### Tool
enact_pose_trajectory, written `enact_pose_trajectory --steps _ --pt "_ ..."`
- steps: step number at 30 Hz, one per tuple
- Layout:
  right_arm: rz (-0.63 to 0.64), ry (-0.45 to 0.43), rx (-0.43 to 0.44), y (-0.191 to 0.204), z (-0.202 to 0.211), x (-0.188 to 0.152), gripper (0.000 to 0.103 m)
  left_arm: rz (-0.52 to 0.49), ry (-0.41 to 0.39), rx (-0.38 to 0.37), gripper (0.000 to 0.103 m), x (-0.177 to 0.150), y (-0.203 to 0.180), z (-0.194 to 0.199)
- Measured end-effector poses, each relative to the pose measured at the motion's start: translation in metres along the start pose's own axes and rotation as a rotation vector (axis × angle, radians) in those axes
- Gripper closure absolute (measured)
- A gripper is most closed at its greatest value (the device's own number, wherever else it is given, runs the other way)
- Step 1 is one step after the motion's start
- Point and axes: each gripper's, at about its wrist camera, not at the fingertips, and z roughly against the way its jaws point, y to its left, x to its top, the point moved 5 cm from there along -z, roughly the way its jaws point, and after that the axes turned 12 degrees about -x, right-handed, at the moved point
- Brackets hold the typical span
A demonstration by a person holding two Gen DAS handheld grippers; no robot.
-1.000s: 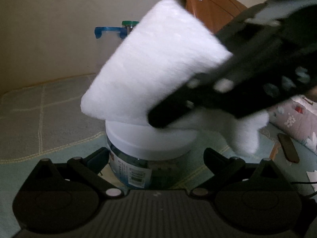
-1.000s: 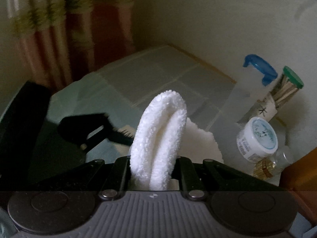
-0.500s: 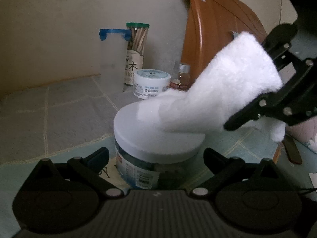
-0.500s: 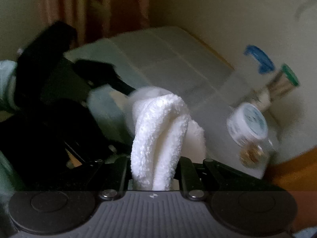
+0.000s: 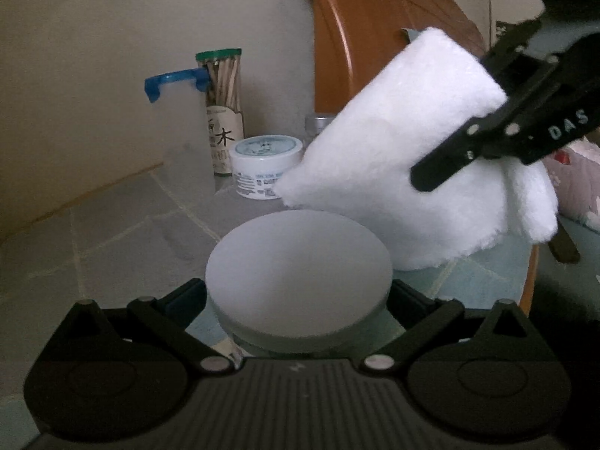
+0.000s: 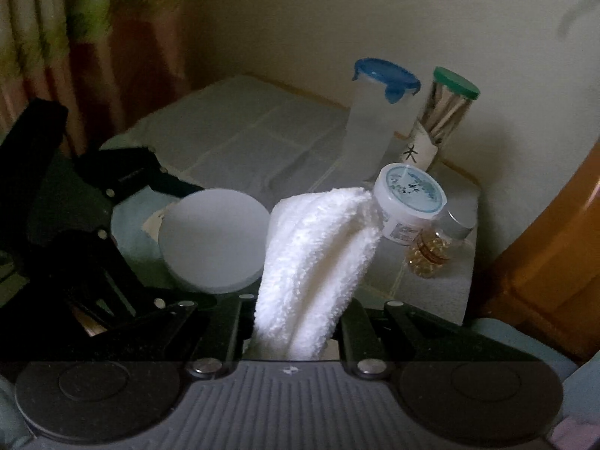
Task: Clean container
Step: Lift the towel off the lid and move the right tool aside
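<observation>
Pinching a soft, light white cloth [image 6: 315,258] tight, the right claw [image 6: 296,333] nears the smooth-lidded jar [image 5: 298,266], best held by its sides, as the left claw [image 5: 298,311] does.

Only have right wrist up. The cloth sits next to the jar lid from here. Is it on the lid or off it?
Observer: Off the top. In the left wrist view the lid is bare, and the cloth hangs past its far right edge. I can't rule out a brush at the rim.
Operator: Left jaws on the jar?
Observer: Yes. The left gripper has one jaw on each side of the jar, just under the lid.
Operator: Cloth seated OK in the right?
Observer: The right gripper is clamped across it, but a loose tail of cloth hangs out behind the jaws.
</observation>
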Motion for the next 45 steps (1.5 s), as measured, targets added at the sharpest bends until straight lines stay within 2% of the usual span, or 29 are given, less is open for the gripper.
enact_pose_trajectory --steps 4,9,12,17,22,28,34,40,45 --pt "-0.055 -0.013 0.003 -0.007 0.001 -0.001 0.087 0.062 -0.020 0.069 0.005 0.003 0.001 -0.006" --pt "-0.146 -0.028 0.004 -0.020 -0.001 -0.001 0.087 0.189 -0.044 0.177 0.005 0.012 0.003 -0.017" --pt "-0.180 -0.033 0.006 -0.024 -0.002 -0.003 0.087 0.213 -0.038 0.219 0.005 0.017 0.000 -0.024" --pt "-0.224 -0.043 0.007 -0.031 0.000 -0.007 0.087 0.202 -0.020 0.216 0.002 0.019 -0.005 -0.026" --pt "-0.281 -0.059 0.011 -0.042 -0.002 -0.010 0.087 0.211 -0.058 0.198 0.002 0.029 -0.005 -0.009" --pt "-0.333 -0.092 0.027 -0.052 -0.011 -0.004 0.087 0.241 -0.072 0.287 0.001 0.039 0.010 0.005" --pt "-0.365 -0.136 0.026 -0.059 -0.029 0.015 0.087 0.296 -0.049 0.323 0.001 0.034 0.022 0.003" --pt "-0.446 -0.068 0.130 -0.053 -0.063 0.010 0.087 0.312 -0.045 0.334 0.001 0.029 0.021 0.001" --pt "-0.552 -0.039 0.244 -0.052 -0.066 -0.003 0.087 0.335 -0.052 0.321 0.000 0.027 0.024 0.001"
